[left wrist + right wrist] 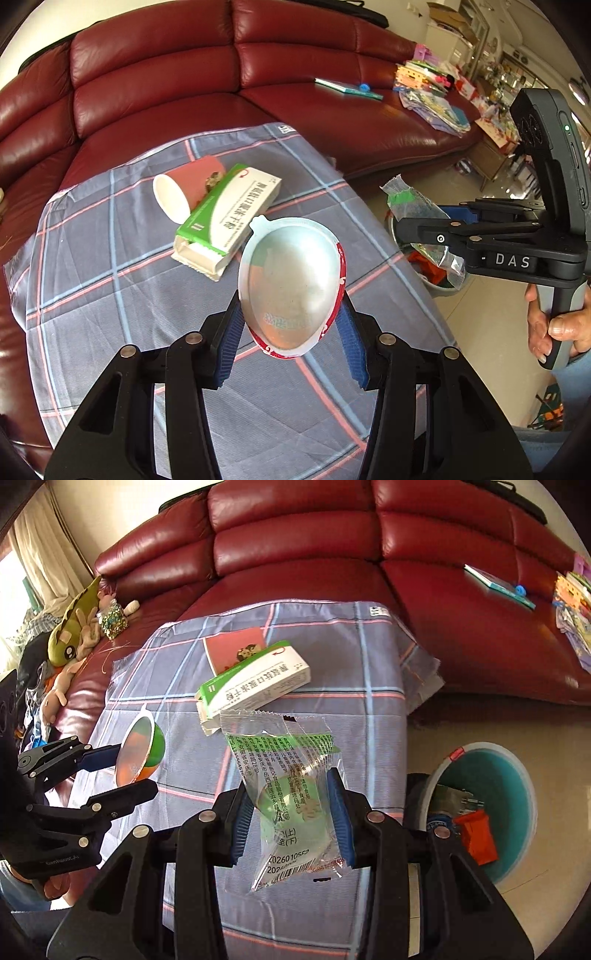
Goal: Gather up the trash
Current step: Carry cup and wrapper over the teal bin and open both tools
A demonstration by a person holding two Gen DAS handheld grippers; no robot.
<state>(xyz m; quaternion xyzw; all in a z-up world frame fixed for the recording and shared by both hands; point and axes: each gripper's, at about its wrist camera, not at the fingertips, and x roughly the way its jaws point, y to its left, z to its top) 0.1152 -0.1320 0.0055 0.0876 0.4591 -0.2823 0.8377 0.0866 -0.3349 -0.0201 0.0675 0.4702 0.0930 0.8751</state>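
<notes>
Closest to each camera are the blue finger pads. Between the pads of the left gripper (291, 332) sits an empty plastic cup (291, 284), clamped by its sides, its silvery inside and peeled white rim turned toward the lens, red print along one edge. From the other camera that same cup shows a green and orange outside. The right gripper (291, 812) is closed on a clear snack wrapper (291, 794) with green print and a date code, which stands up crumpled between its pads. In the left wrist view, a hand (554, 325) grips that tool's handle.

Beneath both tools spreads a checked cloth (110, 295), grey-blue with pink and light blue lines, draped over a low surface. Farther along on it lies a green and white medicine box (229, 218), one end flap open. Touching it on the far side are a white spoon-shaped scoop (171, 201) and a red card (232, 650) partly under the box.

Right of the cloth, on the tiled floor, stands a round bin (513, 775) with a teal inside, holding a red-orange wrapper and other scraps.

Behind everything runs a dark red leather sofa (155, 62), with soft toys (74, 627) at one end and books and papers (424, 85) at the other.
</notes>
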